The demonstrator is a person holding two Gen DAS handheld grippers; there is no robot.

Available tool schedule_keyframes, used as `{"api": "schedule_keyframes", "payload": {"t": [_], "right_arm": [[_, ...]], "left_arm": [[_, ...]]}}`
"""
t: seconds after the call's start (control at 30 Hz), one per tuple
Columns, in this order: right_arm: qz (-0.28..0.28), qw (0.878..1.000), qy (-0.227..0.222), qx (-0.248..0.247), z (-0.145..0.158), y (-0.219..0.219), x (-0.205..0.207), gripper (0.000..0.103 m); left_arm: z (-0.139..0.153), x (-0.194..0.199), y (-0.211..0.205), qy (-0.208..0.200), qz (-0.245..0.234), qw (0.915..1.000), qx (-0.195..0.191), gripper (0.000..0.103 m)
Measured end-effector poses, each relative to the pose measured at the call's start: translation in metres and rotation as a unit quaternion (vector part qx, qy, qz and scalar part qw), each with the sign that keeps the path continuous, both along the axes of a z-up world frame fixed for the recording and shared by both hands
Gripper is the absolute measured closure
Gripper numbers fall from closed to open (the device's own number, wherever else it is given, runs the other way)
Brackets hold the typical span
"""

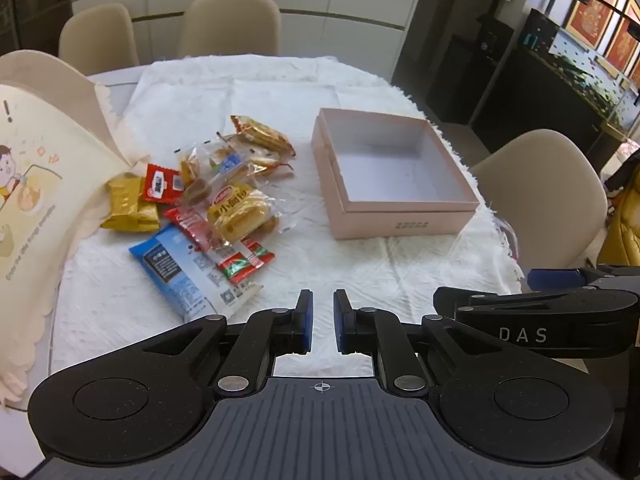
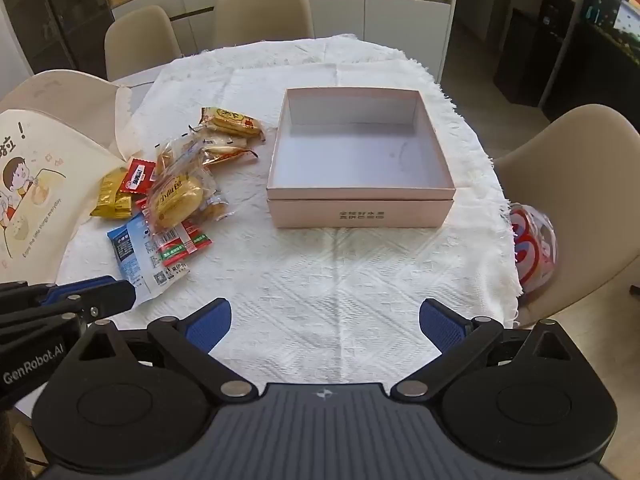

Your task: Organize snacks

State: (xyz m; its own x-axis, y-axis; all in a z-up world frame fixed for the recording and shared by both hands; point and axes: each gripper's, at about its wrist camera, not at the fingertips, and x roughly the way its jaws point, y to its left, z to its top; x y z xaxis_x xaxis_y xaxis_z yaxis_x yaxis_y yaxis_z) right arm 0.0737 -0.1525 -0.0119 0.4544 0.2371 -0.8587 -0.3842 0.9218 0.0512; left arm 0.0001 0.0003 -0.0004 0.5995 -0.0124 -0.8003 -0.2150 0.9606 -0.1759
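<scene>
Snacks (image 1: pixel 208 204) were heaped on the left part of a white cloth (image 1: pixel 320 264), just beside a cream paper bag (image 1: pixel 44 184) at the left edge. A pink box (image 2: pixel 360 184) was set to the right of the heap, apart from it, with nothing seen inside. The left gripper (image 1: pixel 322 320) was held closed on nothing, near the blue packet (image 1: pixel 180 276). The right gripper (image 2: pixel 326 326) was held wide open over bare cloth.

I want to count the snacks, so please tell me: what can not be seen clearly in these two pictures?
- Snack pile: both views, lower packets covered by upper ones; exact count unclear.
- Blue packet: right wrist view, near end hidden by left gripper.
- Red-and-white item: partly behind the tablecloth edge.
</scene>
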Motion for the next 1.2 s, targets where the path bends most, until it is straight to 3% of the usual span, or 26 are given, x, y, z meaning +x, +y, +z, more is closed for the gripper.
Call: {"api": "schedule_keyframes", "payload": {"t": [0.37, 1.2], "right_arm": [[0.004, 1.0, -0.007, -0.022, -0.0021, 0.0018, 0.0005, 0.002], [-0.006, 1.0, -0.003, -0.017, -0.0039, -0.0049, -0.0005, 0.002]], "left_arm": [[-0.0048, 0.0036, -0.003, 0.016, 0.002, 0.9999, -0.003, 0.09], [-0.0056, 0.0012, -0.0031, 0.011, 0.003, 0.9998, -0.015, 0.09]]}}
